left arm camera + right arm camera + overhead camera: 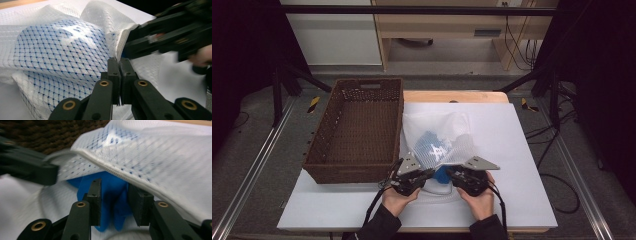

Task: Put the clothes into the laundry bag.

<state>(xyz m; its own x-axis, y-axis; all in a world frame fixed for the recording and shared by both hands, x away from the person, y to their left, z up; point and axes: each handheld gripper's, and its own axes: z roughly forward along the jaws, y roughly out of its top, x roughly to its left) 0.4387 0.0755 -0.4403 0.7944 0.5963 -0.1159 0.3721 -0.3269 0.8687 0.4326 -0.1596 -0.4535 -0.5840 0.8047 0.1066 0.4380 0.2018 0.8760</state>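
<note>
Two grippers are worked at the mouth of a white mesh laundry bag (439, 142) lying on the bench.

The left gripper (119, 62) is closed tight, with the bag's hemmed white edge (120, 43) pinched between its jaws, as is seen in the left gripper view. The right gripper (113, 195) is partly open, and blue cloth (112, 192) is seen between its jaws at the bag's opening; whether the pads press on that cloth cannot be told. In the high view the left gripper (413, 176) and the right gripper (466, 176) are held close together at the near end of the bag, where the blue cloth (442, 173) shows between them. The bag is spread on a white sheet (512, 150) covering the bench, with blue fabric visible through the mesh. Just to the left of the bag a brown woven rectangular basket (357, 127) is set.
</note>
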